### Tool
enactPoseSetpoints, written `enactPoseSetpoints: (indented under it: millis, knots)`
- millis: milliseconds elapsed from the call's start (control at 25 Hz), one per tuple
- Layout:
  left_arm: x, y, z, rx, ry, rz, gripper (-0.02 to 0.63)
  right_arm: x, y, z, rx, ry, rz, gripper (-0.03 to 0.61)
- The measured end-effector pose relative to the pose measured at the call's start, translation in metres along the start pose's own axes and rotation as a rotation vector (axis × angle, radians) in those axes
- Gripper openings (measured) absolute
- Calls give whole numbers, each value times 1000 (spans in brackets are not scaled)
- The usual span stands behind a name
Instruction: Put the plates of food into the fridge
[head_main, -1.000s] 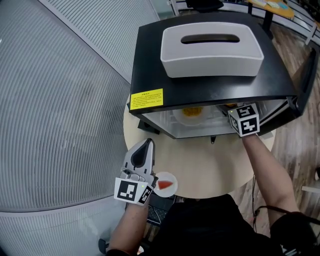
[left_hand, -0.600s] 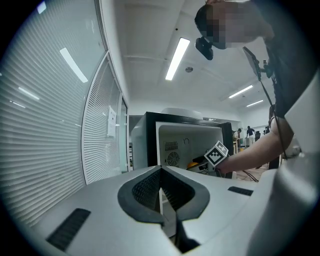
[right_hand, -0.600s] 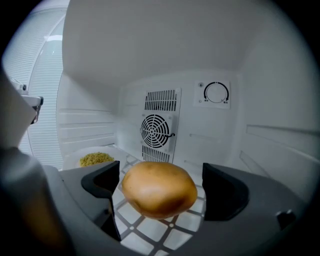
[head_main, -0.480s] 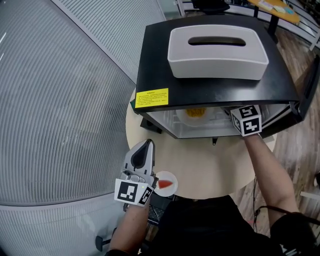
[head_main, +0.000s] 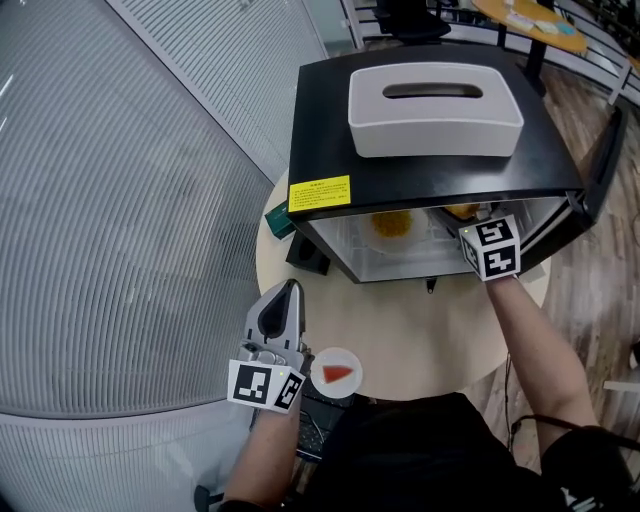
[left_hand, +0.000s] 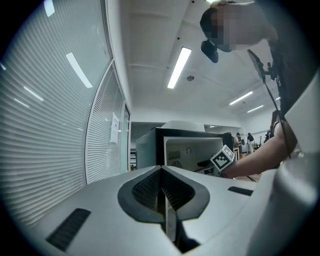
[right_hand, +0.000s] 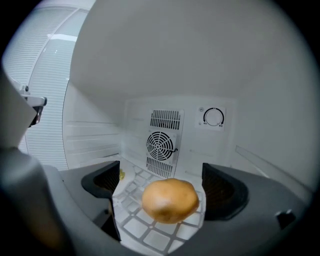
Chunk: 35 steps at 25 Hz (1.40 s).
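Right tongs (right_hand: 162, 187), jaws apart, flank a round brown food item (right_hand: 170, 201) inside the fridge (head_main: 320, 150). Left tongs (left_hand: 161, 172), closed and empty, are held near-left beside a plate (head_main: 336, 374) on the counter (head_main: 430, 330).

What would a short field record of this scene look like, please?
fridge: black, door open, on round table
fridge top: white tissue box
inside fridge: brown roll on wire shelf; plate of yellow food
right gripper: inside fridge, jaws apart, roll between them
left gripper: jaws together, empty
table: small plate with red slice, beside left gripper
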<state>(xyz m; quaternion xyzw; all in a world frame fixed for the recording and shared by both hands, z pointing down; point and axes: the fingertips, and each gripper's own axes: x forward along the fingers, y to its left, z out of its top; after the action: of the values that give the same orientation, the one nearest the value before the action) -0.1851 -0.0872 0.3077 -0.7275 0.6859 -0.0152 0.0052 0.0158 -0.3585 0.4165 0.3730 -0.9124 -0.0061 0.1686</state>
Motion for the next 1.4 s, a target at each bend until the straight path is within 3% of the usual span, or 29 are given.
enactPoseSetpoints:
  millis: [320,640,1400]
  knots:
    - [-28,4,2,-16,-21,-34,6,-44,27,2,-4,-43,-52,503]
    - [-62,17,9,-11,-45,-48,6,-81,77,4,8,-86,-42,503]
    - [-160,53,-14,13,1,-34,6,-119,251,-28,-42,-49,138,503]
